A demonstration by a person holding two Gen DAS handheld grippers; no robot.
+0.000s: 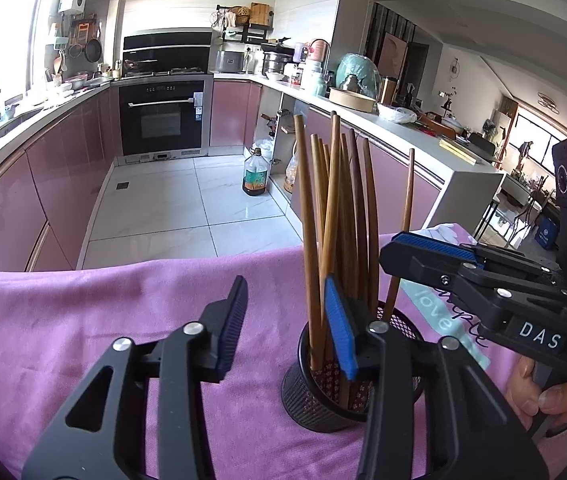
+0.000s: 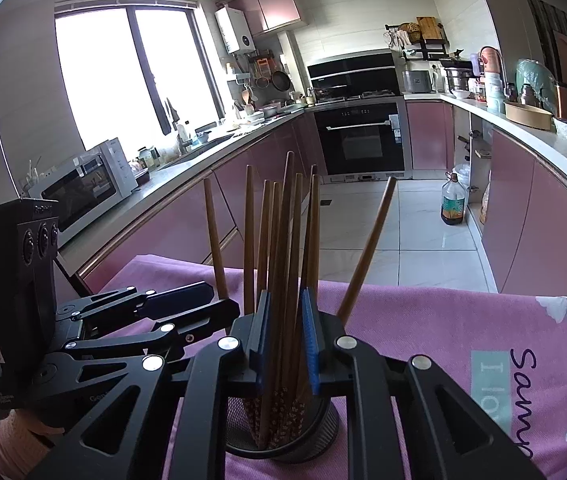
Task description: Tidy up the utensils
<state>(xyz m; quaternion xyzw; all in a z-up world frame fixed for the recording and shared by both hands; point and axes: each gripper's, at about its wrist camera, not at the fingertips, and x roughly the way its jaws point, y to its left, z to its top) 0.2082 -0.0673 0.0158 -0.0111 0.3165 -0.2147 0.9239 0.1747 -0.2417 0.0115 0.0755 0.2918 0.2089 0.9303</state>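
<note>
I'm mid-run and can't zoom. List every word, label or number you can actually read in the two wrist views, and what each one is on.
"DAS": white label on the right gripper.
"love": pale panel printed on the pink cloth.
"Sam", cut off at the edge: dark script on the same cloth.
Script beside "love": hidden behind the gripper, unreadable.
Small print on the left gripper: too small.
Oil bottle label, oven sticker and panel: too small.
</note>
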